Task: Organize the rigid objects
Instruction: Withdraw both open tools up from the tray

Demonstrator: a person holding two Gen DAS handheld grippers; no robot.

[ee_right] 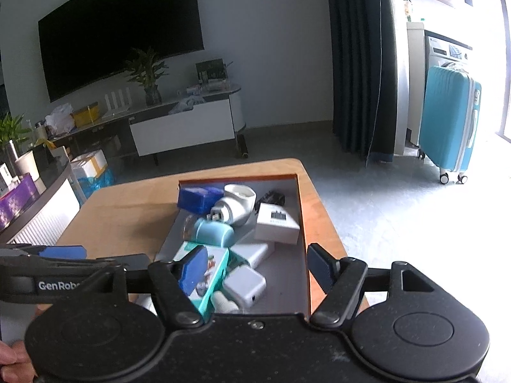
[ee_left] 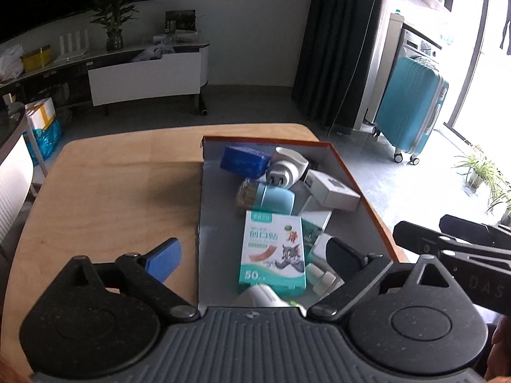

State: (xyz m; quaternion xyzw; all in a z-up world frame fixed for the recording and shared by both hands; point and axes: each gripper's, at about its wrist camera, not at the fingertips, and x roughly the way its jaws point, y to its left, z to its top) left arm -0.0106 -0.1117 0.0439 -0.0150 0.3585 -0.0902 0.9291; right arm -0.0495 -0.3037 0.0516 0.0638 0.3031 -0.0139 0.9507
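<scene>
On the wooden surface (ee_left: 111,191) of a living room sits an orange-rimmed box (ee_left: 361,188) already heaped with the rigid objects, bandage carton (ee_left: 271,252) uppermost, and both the left gripper (ee_left: 252,257) and right gripper (ee_right: 255,268) hover over it, fingers spread and empty, seemingly just unloaded.

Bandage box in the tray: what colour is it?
White and teal bandage box, with a cartoon cat; clearest in the left wrist view.
</scene>
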